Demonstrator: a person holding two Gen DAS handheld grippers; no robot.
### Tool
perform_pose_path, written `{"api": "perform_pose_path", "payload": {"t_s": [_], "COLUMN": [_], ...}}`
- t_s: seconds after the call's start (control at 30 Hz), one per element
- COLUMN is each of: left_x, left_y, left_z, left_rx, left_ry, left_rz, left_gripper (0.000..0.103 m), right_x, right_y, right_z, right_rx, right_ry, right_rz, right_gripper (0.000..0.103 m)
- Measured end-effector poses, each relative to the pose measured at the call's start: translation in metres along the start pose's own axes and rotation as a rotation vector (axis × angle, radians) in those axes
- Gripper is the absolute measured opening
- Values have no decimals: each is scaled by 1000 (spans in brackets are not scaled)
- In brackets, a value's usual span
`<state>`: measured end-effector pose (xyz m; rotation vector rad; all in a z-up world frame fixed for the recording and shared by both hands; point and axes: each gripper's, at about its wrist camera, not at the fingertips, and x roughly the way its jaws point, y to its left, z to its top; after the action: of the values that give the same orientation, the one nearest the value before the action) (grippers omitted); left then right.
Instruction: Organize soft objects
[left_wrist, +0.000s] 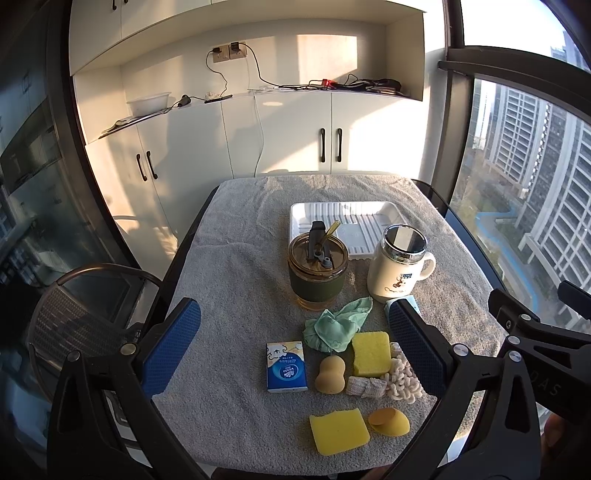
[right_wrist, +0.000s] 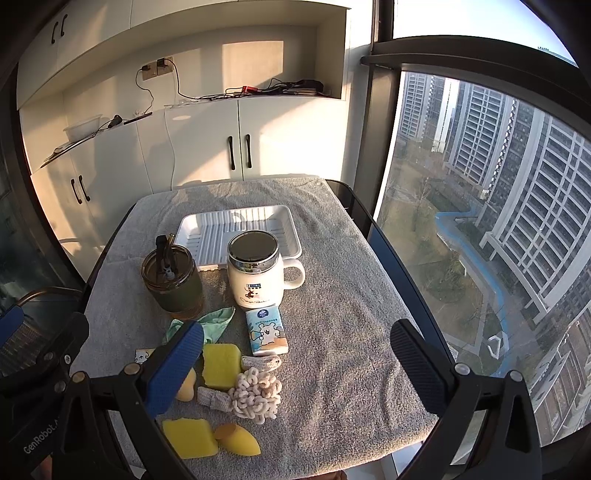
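since the white tray (left_wrist: 389, 216) at the far end of the towel-covered counter (left_wrist: 229, 417) shows only its bare ribs, the sorting looks hardly begun, if the tray is indeed the goal. the soft things all lie in a loose cluster at the near end: a crumpled green cloth (left_wrist: 334, 325), two yellow sponges (left_wrist: 371, 352) (left_wrist: 338, 430), a tan gourd-shaped puff (left_wrist: 330, 374), an orange teardrop puff (left_wrist: 389, 421), a knitted piece (left_wrist: 365, 386), a cream loopy scrubber (right_wrist: 255, 397), and two tissue packs (left_wrist: 286, 365) (right_wrist: 266, 332). a glass tumbler (left_wrist: 317, 273) and a lidded mug (left_wrist: 399, 267) stand between cluster and tray. the left hand-held gripper (left_wrist: 291, 350) hangs spread wide above the cluster, gripping nothing; the right hand-held gripper (right_wrist: 295, 363) is likewise wide and empty, off to the right. everything remains to be moved. part of the tray floor sits behind the two cups, and the right gripper's blue pad covers much of the cloth and first tissue pack in its own view.
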<state>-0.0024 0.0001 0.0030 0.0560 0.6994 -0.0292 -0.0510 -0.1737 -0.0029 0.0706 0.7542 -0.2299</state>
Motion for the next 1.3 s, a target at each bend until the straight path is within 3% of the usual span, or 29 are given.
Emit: {"api": "perform_pose_path", "payload": {"t_s": [1.3], "left_x": [-10], "left_y": [2], "left_z": [6], "left_rx": [4], "left_ry": [-3], "left_rz": [-2], "left_gripper": [103], "right_x": [-1], "right_y": [-1], "right_z": [2], "right_rx": [-4], "right_ry": [-8], "right_rz": [-7], "right_gripper": [103]}}
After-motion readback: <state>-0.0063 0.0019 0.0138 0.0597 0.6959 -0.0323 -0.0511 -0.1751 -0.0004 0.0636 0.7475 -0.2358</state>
